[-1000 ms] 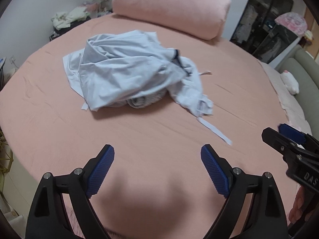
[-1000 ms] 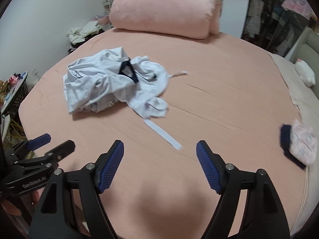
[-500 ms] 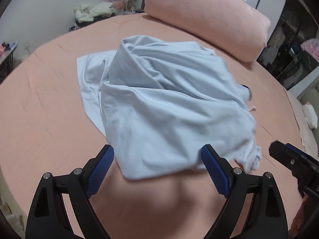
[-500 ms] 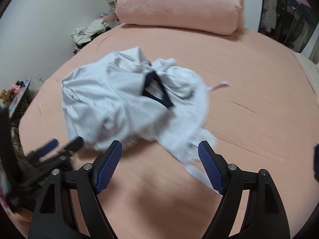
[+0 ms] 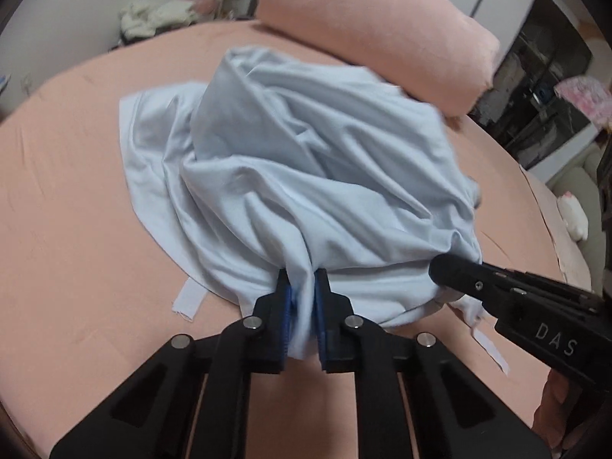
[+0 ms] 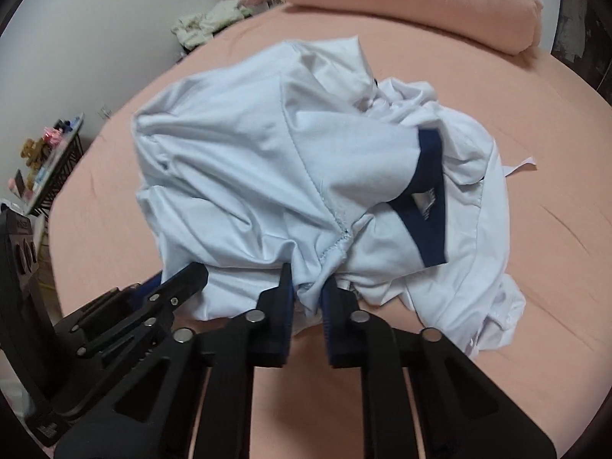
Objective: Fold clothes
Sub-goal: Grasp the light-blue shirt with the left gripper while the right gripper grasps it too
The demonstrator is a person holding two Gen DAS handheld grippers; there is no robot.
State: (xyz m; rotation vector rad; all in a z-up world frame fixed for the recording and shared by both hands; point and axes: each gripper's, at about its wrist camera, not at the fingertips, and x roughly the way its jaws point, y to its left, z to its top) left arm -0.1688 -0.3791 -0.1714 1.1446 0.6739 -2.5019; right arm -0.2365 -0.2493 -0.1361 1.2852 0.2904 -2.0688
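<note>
A crumpled pale-blue shirt (image 5: 325, 160) lies heaped on the pink bed (image 5: 76, 229). My left gripper (image 5: 302, 279) has its jaws closing on a bunched fold of the shirt's near edge, and the blue pads press the cloth. In the right wrist view the same shirt (image 6: 248, 160) shows a navy neckband (image 6: 428, 199). My right gripper (image 6: 308, 275) is closing on a gathered seam at the near edge, cloth pinched between its pads. The two grippers sit close together: the right gripper (image 5: 447, 267) reaches in from the right, the left gripper (image 6: 183, 275) from the left.
A rolled pink blanket (image 5: 375, 30) lies across the far side of the bed. A white fabric strip (image 5: 187, 298) sticks out from under the shirt. Clothes are piled by the wall (image 6: 206, 23); a shelf of small items (image 6: 42, 168) stands off the bed's left edge.
Both grippers moved forward and down to the shirt's near edge. Their jaws, wide apart in the earlier frames, have closed onto folds of cloth.
</note>
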